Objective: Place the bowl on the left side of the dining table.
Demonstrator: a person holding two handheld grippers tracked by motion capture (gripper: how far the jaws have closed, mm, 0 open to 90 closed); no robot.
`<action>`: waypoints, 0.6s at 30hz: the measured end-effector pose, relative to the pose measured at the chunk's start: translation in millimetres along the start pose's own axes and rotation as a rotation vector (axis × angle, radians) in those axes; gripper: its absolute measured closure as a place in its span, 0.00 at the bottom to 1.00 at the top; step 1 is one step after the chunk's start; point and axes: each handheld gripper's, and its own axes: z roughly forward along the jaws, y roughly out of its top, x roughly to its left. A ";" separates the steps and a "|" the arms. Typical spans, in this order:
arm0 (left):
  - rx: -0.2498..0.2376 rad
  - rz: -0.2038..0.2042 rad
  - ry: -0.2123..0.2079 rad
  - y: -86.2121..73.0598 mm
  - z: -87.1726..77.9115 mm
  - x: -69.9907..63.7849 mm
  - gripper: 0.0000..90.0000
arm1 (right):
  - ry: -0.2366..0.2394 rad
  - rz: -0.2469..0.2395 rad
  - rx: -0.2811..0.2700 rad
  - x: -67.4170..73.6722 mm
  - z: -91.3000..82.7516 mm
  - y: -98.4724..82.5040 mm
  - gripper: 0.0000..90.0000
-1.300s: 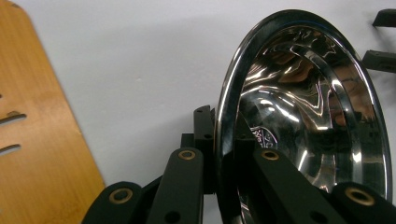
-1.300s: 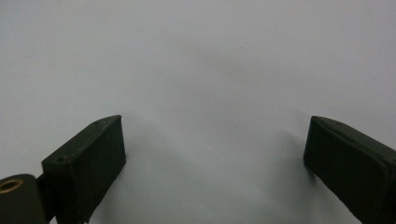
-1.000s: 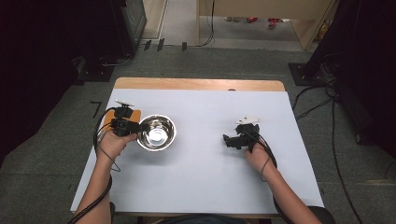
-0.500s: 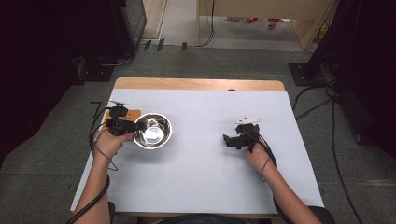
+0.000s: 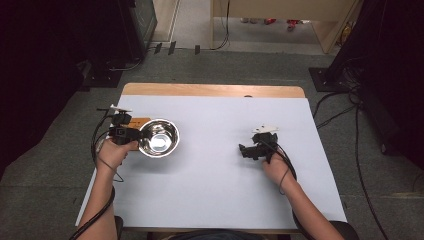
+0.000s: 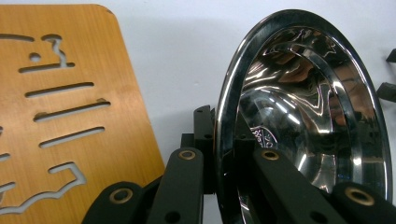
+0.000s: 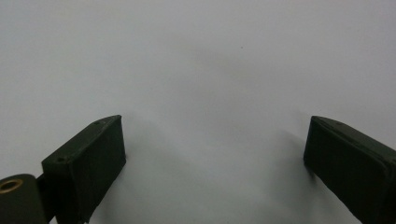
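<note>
Bowl [image 6: 303,116] rim pinched between left tongs [image 6: 223,154] — one jaw inside.

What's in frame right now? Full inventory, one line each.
steel bowl: 1, shiny silver, left part of the table, its rim pinched in the left gripper
wooden board: 1, orange-brown with cut-out slots, flat on the table beside the bowl, at the left edge
table: 1, pale grey-white top with a wooden strip along the far edge
cables: several, black, on the grey floor right of the table
left gripper: 1, black, jaws closed on the bowl's rim, in the left hand
right gripper: 1, black, jaws apart with nothing between them, low over the bare table, in the right hand
</note>
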 end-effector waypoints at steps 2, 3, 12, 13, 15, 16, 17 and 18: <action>-0.003 -0.003 0.003 0.0 -0.6 1.1 0.97 | 0.000 0.000 0.000 0.0 0.0 0.0 0.06; -0.007 -0.013 0.007 -0.2 -2.1 4.0 0.97 | 0.000 0.000 0.000 0.0 0.0 0.0 0.06; -0.029 -0.047 0.022 -0.7 -8.1 17.3 0.97 | 0.000 0.001 0.000 0.0 0.1 0.0 0.06; -0.029 -0.047 0.022 -0.7 -8.1 17.3 0.97 | 0.000 0.001 0.000 0.0 0.1 0.0 0.06; -0.034 -0.063 0.021 -1.2 -9.4 21.2 0.97 | 0.000 0.000 0.000 0.0 0.1 0.0 0.06; -0.034 -0.063 0.021 -1.2 -9.4 21.2 0.97 | 0.000 0.000 0.000 0.0 0.1 0.0 0.06; -0.038 -0.068 0.024 -1.5 -10.3 23.1 0.97 | 0.000 0.000 0.000 0.0 0.0 0.0 0.06; -0.038 -0.068 0.024 -1.5 -10.3 23.1 0.97 | 0.000 0.000 0.000 0.0 0.1 0.0 0.06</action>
